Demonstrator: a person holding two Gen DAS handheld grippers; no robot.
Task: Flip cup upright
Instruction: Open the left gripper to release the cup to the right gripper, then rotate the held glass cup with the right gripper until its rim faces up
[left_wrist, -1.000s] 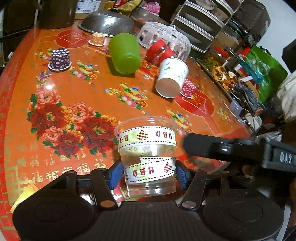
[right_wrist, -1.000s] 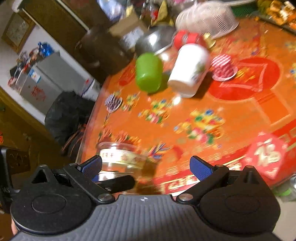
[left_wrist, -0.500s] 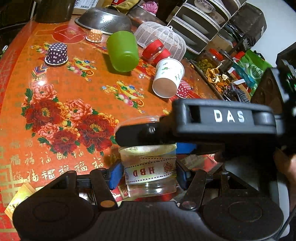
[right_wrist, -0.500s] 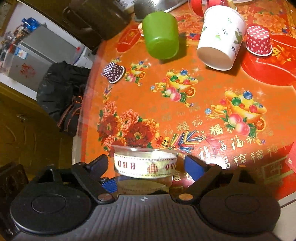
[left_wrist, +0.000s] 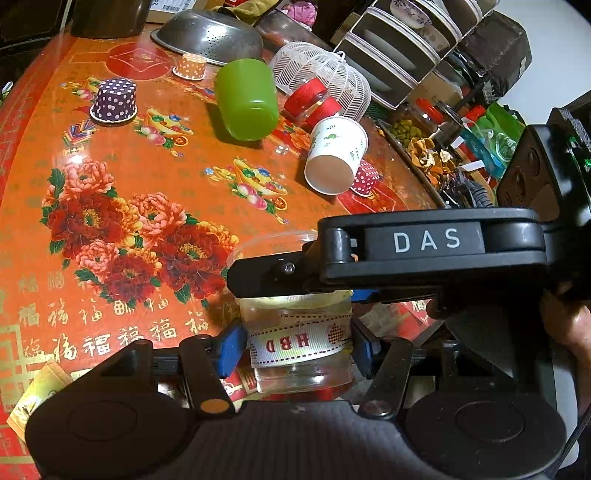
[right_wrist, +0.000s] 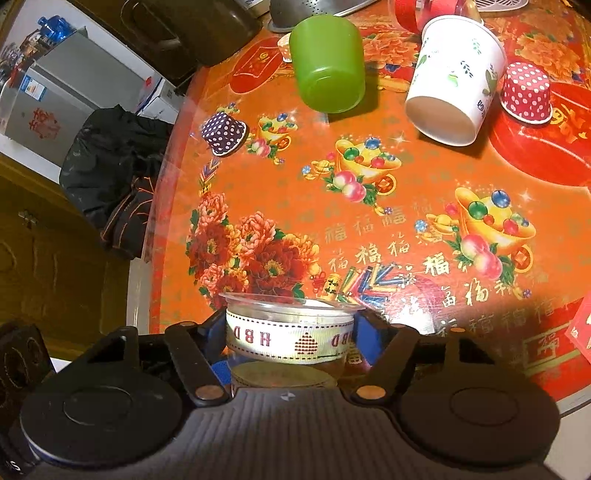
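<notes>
A clear plastic cup with white "HBD" ribbon bands stands upright, mouth up, at the near edge of the red floral table. My left gripper is shut on its lower part. My right gripper is shut on its upper ribbon band, just under the rim. The right gripper's black body crosses the left wrist view and hides the cup's upper half there.
A green cup and a white paper cup lie on their sides farther back. Small dotted cupcake cups, a red-lidded jar, a white mesh cover and a metal colander stand beyond.
My right gripper swung in from the right and closed on the cup's upper band. The left gripper kept its hold on the lower part.
</notes>
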